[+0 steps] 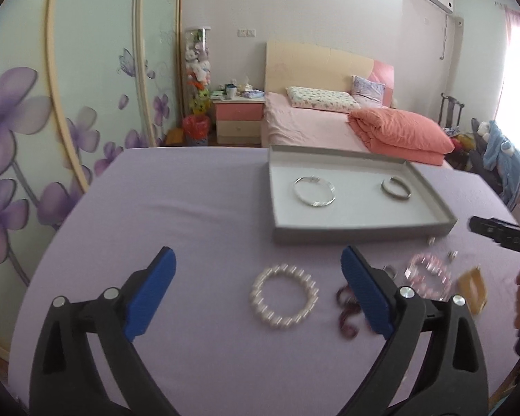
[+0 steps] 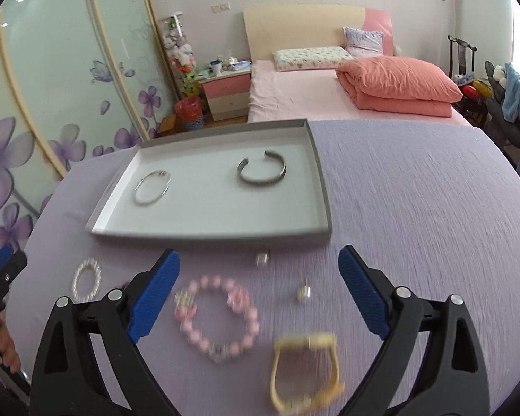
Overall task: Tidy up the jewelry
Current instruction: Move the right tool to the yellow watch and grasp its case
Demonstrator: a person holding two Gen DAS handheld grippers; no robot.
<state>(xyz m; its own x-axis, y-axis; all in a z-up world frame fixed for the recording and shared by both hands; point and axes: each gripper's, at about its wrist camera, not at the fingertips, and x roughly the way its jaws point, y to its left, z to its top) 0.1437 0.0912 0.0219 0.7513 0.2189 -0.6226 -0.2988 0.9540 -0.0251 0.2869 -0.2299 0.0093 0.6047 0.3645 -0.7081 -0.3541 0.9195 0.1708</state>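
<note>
Grey tray [image 2: 324, 187] near the far edge of the lilac-clothed counter [image 2: 416, 201], holding a thin silver bangle [image 2: 152, 187] and a darker open cuff [image 2: 261, 172], well apart. Bare cloth to the tray's right, out to the counter's rim. In front of the tray, loose on the cloth: pearl bracelet [image 1: 284, 297], dark red beads [image 1: 346, 312], pink bead bracelet [image 2: 218, 319], yellow watch [image 2: 305, 371], two small silver pieces [image 2: 303, 293].

Left gripper [image 1: 258, 294]: jaws spread wide, released, empty, above the pearl bracelet. Right gripper [image 2: 258, 298]: jaws equally wide, nothing grasped, over the pink bracelet.
</note>
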